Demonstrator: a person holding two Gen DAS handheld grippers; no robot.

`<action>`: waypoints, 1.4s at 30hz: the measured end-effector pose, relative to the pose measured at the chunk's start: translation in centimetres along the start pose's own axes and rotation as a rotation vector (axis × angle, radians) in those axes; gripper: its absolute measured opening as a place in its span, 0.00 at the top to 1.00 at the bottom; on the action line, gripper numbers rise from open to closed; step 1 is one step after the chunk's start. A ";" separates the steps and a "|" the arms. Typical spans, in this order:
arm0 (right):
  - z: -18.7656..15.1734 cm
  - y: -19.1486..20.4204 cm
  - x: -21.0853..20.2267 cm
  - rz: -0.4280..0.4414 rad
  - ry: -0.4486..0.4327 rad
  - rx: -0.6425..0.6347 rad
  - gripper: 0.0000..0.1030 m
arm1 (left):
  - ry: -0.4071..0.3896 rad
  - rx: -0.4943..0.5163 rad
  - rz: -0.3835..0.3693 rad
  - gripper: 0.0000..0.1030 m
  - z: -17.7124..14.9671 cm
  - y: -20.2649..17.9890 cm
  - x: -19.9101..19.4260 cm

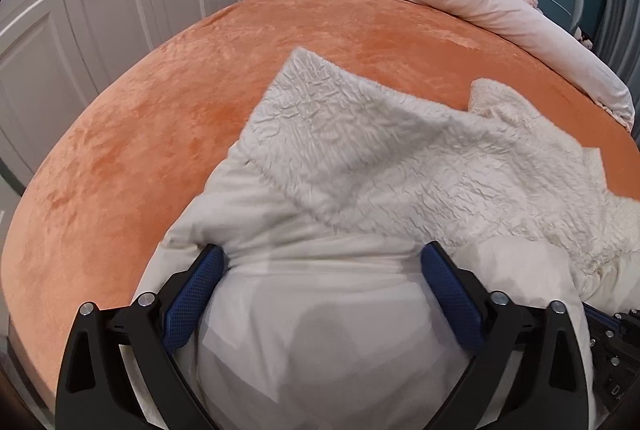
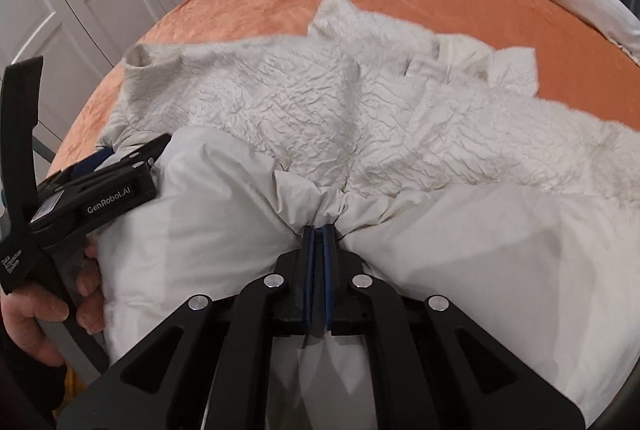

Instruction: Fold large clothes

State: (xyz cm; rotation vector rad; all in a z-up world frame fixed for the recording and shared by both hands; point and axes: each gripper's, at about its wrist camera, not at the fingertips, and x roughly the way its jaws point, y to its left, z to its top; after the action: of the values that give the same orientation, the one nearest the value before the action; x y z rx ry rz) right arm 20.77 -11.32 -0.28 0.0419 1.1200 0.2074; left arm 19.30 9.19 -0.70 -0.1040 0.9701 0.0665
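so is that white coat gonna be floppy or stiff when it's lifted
Probably floppy: the coat bunches into gathers where the right gripper pinches it. Its puffy panels look light for their bulk, and the smooth shell may slip on the orange bedcover.

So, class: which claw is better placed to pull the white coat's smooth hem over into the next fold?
Probably the right claw: it is pinched shut on the white coat. The left claw stands open around fabric without clamping it.

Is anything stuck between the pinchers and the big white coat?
Nothing visible. The right gripper is shut on a bunch of the white coat. The left gripper is open with the coat's smooth fabric bulging between its fingers. The orange bed cover beyond is bare.
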 end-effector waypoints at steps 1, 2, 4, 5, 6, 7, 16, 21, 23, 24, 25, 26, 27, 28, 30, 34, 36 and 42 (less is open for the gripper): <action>0.2 0.0 -1.0 0.001 -0.019 0.019 0.97 | 0.003 -0.013 -0.008 0.10 0.1 0.0 -0.6; 0.1 -0.7 -2.7 0.012 -0.068 0.048 0.97 | 0.001 -0.036 -0.047 0.10 0.1 0.0 -1.8; 0.0 -2.3 -5.1 -0.005 -0.125 0.090 0.96 | -0.022 -0.061 -0.117 0.10 0.2 -0.3 -4.0; -0.1 -3.7 -5.8 -0.036 -0.123 0.121 0.96 | -0.042 -0.062 -0.150 0.10 0.1 -0.8 -5.2; -0.3 -5.4 -6.2 -0.073 -0.121 0.165 0.96 | -0.055 -0.052 -0.173 0.09 0.1 -1.4 -5.9; -0.6 -7.2 -6.6 -0.114 -0.121 0.210 0.96 | -0.060 -0.037 -0.185 0.09 0.0 -2.1 -6.3; -4.2 -16.8 -5.2 -0.236 -0.032 0.388 0.98 | 0.066 0.058 -0.087 0.05 -2.3 -5.5 -1.5; -3.9 -15.6 -2.8 -0.318 -0.028 0.272 0.99 | 0.055 0.084 -0.066 0.05 -3.0 -5.8 -0.5; -4.3 -15.2 -2.5 -0.355 -0.026 0.235 0.99 | 0.058 0.083 -0.064 0.05 -2.9 -5.7 -0.2; -4.2 -15.0 -2.4 -0.366 -0.025 0.221 0.99 | 0.056 0.087 -0.061 0.05 -2.9 -5.8 0.0; -4.1 -15.0 -2.4 -0.367 -0.025 0.215 0.98 | 0.053 0.091 -0.059 0.05 -3.0 -5.8 0.0; -4.2 -15.2 -2.6 -0.362 -0.024 0.214 0.98 | 0.051 0.093 -0.058 0.05 -3.0 -5.8 0.0; -4.1 -15.3 -2.8 -0.352 -0.021 0.217 0.98 | 0.051 0.095 -0.058 0.05 -3.0 -5.7 0.0; -3.7 -15.7 -3.0 -0.340 -0.016 0.228 0.98 | 0.052 0.096 -0.058 0.05 -3.1 -5.8 -0.1; -3.8 -15.7 -4.8 -0.308 -0.023 0.308 0.94 | 0.052 0.099 -0.062 0.05 -3.1 -5.5 -0.1; -3.2 -12.6 -8.9 -0.169 -0.103 0.332 0.93 | 0.045 0.101 -0.062 0.05 -3.4 -5.7 -0.2; -2.4 -10.0 -9.5 -0.145 -0.101 0.264 0.93 | 0.051 0.096 -0.059 0.05 -3.4 -5.8 -0.3; -1.1 -2.8 -7.9 -0.028 -0.027 0.127 0.89 | 0.059 -0.053 -0.157 0.07 -3.5 -2.5 -4.6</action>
State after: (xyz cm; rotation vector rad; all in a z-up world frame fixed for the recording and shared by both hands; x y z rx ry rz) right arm 16.85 -15.67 5.86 0.1418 1.1050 0.1096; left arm 14.14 6.23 1.26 -0.2318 1.0164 -0.0558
